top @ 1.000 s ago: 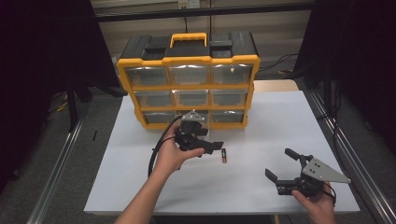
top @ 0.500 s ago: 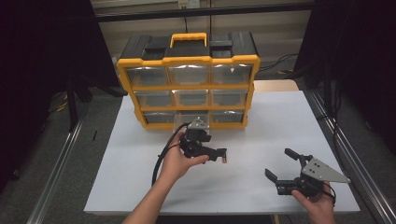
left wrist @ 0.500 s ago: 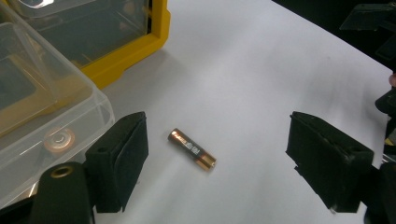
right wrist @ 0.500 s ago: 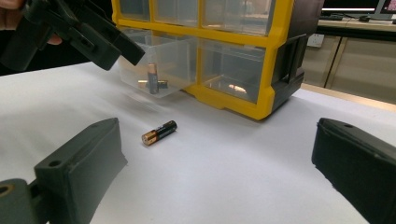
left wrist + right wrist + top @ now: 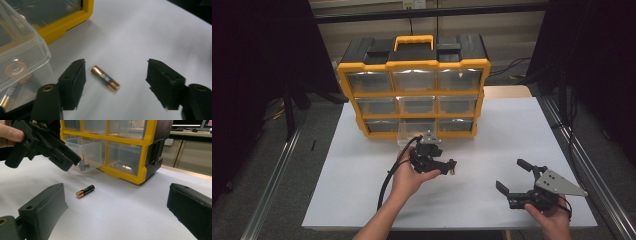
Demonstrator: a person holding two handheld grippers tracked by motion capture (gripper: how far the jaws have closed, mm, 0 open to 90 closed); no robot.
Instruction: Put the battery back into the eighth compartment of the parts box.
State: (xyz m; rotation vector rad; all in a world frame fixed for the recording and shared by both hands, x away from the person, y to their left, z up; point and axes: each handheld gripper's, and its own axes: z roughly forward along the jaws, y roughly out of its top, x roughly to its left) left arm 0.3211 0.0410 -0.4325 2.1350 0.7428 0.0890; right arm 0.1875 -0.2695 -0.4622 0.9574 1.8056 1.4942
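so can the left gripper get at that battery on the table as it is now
Probably yes. The left gripper hangs just above the battery, which lies flat on the white table between its open jaws, and these have just been closing. The pulled-out clear drawer sits beside, not in the way.

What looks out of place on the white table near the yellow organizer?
One battery lies loose on the table, outside the pulled-out clear drawer, which holds other batteries. The left gripper is above it, jaws either side, not touching.
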